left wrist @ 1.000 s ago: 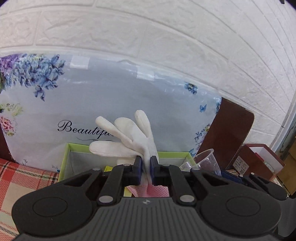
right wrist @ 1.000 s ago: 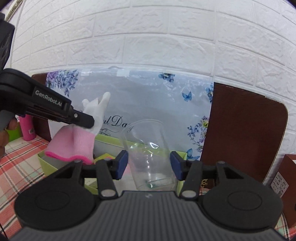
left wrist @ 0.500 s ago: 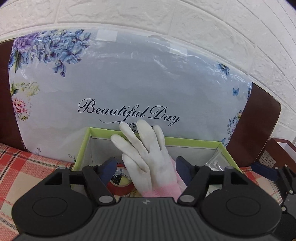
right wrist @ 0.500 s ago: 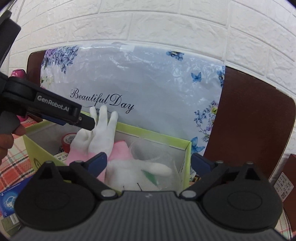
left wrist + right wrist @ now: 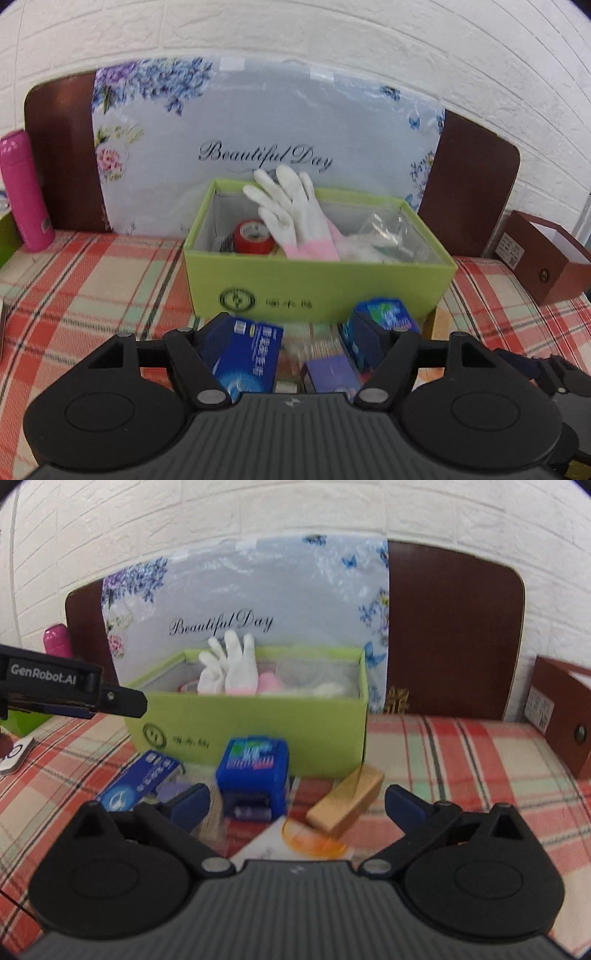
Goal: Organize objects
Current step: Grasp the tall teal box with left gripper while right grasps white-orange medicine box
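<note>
A green box (image 5: 317, 280) stands on the plaid cloth; it also shows in the right wrist view (image 5: 258, 731). In it lie a white glove with a pink cuff (image 5: 291, 218) (image 5: 232, 672), a red tape roll (image 5: 255, 236) and a clear plastic cup (image 5: 388, 232). My left gripper (image 5: 295, 339) is open and empty, back from the box over a blue carton (image 5: 247, 358) and a blue pack (image 5: 384, 317). My right gripper (image 5: 295, 805) is open and empty above a blue pack (image 5: 255, 775) and a tan block (image 5: 347, 801).
A floral "Beautiful Day" board (image 5: 266, 129) leans on a brown panel behind the box. A pink bottle (image 5: 22, 192) stands at left, a brown box (image 5: 543, 254) at right. A purple box (image 5: 328, 373), a white card and an orange disc (image 5: 314, 842) lie in front.
Both grippers opened, leaving the glove and the cup in the green box, then pulled back from it. The loose items in front of the box came into view.
</note>
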Demonstrator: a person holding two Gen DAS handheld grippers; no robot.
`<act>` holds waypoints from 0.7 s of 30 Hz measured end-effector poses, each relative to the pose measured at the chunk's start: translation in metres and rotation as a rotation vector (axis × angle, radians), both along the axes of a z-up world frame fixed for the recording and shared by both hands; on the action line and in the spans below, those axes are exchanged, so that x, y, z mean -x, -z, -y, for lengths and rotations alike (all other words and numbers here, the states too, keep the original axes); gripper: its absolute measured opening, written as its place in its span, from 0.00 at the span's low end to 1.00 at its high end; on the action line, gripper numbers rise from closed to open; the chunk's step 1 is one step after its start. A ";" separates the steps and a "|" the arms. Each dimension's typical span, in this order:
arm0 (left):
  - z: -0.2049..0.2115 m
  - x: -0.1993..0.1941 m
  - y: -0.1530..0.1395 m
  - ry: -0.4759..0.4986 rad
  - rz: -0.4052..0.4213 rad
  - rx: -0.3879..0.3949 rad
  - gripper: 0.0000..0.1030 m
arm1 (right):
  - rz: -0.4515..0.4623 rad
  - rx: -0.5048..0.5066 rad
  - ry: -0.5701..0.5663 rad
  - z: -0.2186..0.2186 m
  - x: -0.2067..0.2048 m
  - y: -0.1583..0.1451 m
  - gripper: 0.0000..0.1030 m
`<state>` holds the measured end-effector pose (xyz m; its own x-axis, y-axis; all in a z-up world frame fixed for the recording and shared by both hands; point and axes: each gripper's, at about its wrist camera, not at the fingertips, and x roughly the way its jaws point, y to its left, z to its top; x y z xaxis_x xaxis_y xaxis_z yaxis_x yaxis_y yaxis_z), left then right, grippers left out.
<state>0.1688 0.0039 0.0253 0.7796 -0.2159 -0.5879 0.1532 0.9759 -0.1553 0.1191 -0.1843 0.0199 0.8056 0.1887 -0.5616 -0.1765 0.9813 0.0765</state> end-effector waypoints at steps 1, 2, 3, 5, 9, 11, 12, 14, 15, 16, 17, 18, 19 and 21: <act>-0.001 0.006 0.006 -0.001 -0.024 0.015 0.72 | -0.018 -0.010 -0.002 -0.003 0.004 0.006 1.00; -0.002 0.013 0.013 0.000 -0.052 0.033 0.72 | -0.038 -0.003 0.006 -0.007 0.007 0.012 1.00; -0.002 0.018 0.018 0.001 -0.072 0.046 0.72 | -0.053 0.006 0.016 -0.011 0.008 0.016 1.00; -0.003 0.029 0.026 -0.003 -0.100 0.070 0.72 | -0.067 0.021 0.020 -0.015 0.010 0.022 0.98; 0.001 0.038 0.034 -0.002 -0.136 0.084 0.72 | -0.073 0.045 0.009 -0.012 0.023 0.023 0.83; 0.007 0.038 0.036 0.007 -0.141 0.084 0.72 | -0.068 0.048 0.004 -0.005 0.034 0.022 0.74; 0.010 0.038 0.037 0.017 -0.140 0.085 0.72 | -0.064 0.053 -0.004 -0.002 0.039 0.022 0.56; 0.020 0.038 0.039 0.029 -0.141 0.077 0.72 | -0.053 0.091 -0.026 0.002 0.051 0.020 0.50; 0.025 0.037 0.040 0.033 -0.147 0.067 0.72 | -0.050 0.111 -0.032 0.003 0.056 0.020 0.48; 0.029 0.037 0.041 0.040 -0.149 0.061 0.72 | -0.049 0.120 -0.031 0.005 0.061 0.020 0.47; 0.034 0.037 0.043 0.049 -0.148 0.056 0.72 | -0.053 0.119 -0.031 0.008 0.065 0.020 0.47; 0.038 0.036 0.045 0.055 -0.146 0.049 0.72 | -0.055 0.115 -0.033 0.010 0.068 0.020 0.47; 0.041 0.035 0.046 0.058 -0.146 0.040 0.72 | -0.054 0.112 -0.033 0.011 0.072 0.020 0.47; 0.046 0.032 0.051 0.053 -0.156 0.017 0.72 | -0.051 0.106 -0.036 0.012 0.076 0.019 0.47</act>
<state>0.1373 -0.0421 -0.0253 0.6667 -0.2651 -0.6966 0.1770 0.9642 -0.1975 0.0432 -0.1967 0.0007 0.7693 0.1540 -0.6201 -0.2099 0.9776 -0.0176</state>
